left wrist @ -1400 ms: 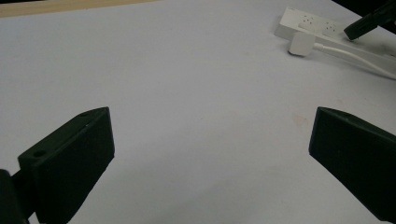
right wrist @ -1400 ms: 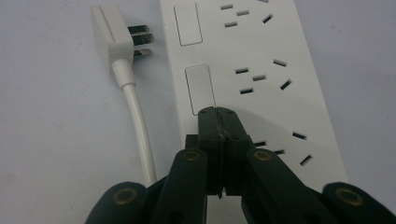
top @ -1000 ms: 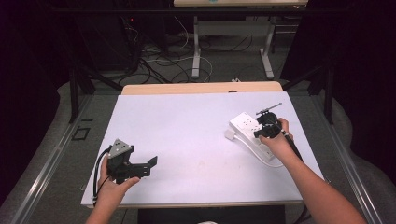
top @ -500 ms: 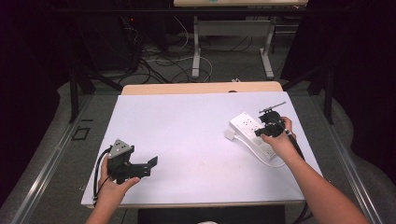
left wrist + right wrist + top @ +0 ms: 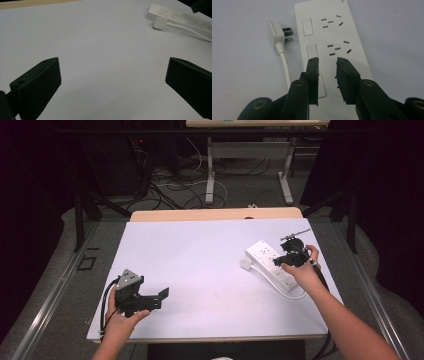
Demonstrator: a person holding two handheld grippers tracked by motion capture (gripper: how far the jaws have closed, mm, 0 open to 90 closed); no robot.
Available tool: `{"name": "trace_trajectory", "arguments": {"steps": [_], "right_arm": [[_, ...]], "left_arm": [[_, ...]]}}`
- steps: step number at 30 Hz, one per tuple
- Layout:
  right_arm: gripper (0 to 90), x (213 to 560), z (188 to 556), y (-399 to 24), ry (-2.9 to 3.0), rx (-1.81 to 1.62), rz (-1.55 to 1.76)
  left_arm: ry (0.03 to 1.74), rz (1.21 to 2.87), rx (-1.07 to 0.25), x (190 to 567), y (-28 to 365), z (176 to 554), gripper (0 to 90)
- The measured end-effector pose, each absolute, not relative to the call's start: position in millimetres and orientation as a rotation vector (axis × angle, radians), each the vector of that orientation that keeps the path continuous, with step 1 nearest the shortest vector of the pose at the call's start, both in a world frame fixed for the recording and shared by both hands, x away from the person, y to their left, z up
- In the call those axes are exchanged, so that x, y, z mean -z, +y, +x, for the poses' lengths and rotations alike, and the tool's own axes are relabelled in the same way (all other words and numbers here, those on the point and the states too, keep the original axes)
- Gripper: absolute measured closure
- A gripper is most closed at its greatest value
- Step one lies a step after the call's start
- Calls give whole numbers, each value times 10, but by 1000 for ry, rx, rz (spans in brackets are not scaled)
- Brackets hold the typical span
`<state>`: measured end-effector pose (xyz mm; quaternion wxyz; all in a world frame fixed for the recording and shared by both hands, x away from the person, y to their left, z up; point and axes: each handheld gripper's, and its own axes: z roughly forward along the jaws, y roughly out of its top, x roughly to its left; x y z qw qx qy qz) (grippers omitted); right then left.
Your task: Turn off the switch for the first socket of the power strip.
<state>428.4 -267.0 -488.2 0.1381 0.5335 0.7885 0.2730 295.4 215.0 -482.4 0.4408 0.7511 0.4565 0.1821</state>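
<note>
A white power strip [image 5: 272, 265] lies at the table's right side, and its sockets and switches [image 5: 332, 32] show in the right gripper view. Its white plug [image 5: 275, 31] lies unplugged beside it on a white cable [image 5: 285, 67]. My right gripper [image 5: 328, 61] hovers just over the strip's top face. Its jaws have just been opening, and they stand a little apart with nothing between them. My left gripper [image 5: 161, 298] rests at the front left, held in a hand and far from the strip [image 5: 175, 17]. Its jaws [image 5: 112, 75] stand wide open over bare table.
The white table top [image 5: 200, 255] has a wooden strip along its far edge [image 5: 215, 214]. Behind it are the legs of another desk [image 5: 210, 175] and loose cables on the floor [image 5: 165, 185]. Dark curtains stand at both sides.
The right gripper has edged slightly along the power strip. The left hand and its gripper have stayed where they were.
</note>
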Motion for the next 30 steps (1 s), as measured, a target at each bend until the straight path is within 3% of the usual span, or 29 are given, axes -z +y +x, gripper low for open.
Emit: {"name": "trace_trajectory", "arguments": {"steps": [30], "right_arm": [[571,4669,3984,-2701,2320,-830,1343]], "left_arm": [[1131,1868,-459,4820,2147,2949,1]]}}
